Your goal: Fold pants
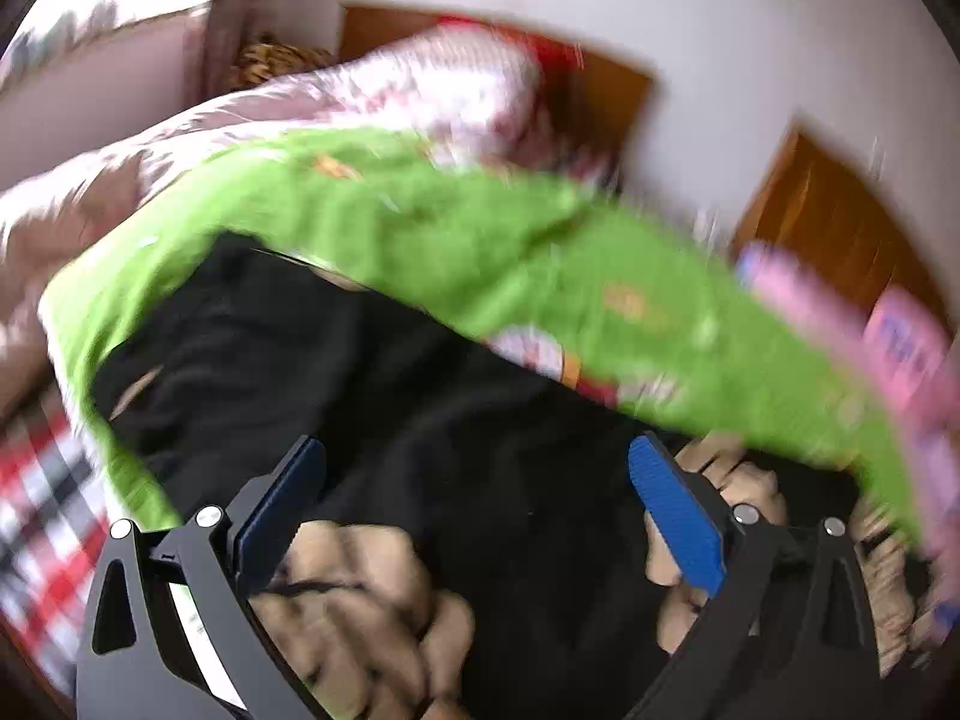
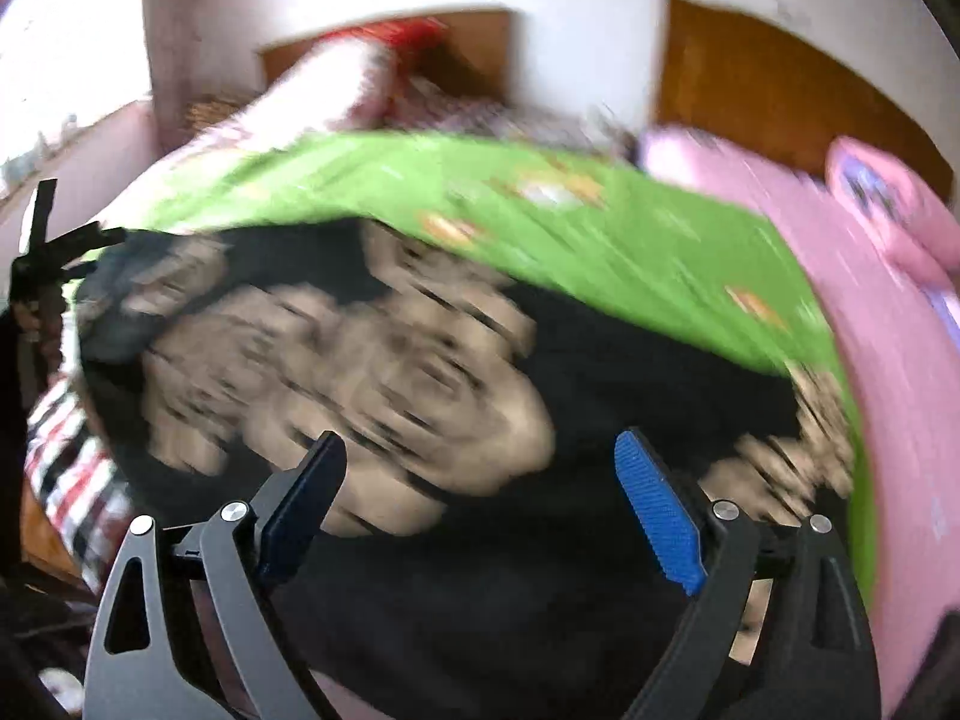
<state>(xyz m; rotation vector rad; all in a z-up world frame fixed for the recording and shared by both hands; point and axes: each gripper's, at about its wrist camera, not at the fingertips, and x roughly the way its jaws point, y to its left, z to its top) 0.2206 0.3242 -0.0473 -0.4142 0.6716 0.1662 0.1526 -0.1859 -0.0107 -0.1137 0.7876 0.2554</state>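
Black pants with a tan print (image 1: pixel 456 456) lie on a green blanket (image 1: pixel 456 228) on the bed. They also show in the right wrist view (image 2: pixel 432 372), spread wide over the same green blanket (image 2: pixel 600 222). My left gripper (image 1: pixel 474 468) is open just above the black cloth, with nothing between its blue pads (image 1: pixel 675 510). My right gripper (image 2: pixel 480 468) is open over the pants, its blue pads (image 2: pixel 657 516) apart and empty. Both views are blurred by motion. The other gripper shows dark at the far left of the right wrist view (image 2: pixel 42 264).
A pink blanket (image 2: pixel 888 324) lies right of the green one. A floral quilt (image 1: pixel 420 90) is heaped behind it. A red, black and white checked cloth (image 1: pixel 42 498) lies at the left. A wooden headboard (image 2: pixel 780 90) and white wall stand behind.
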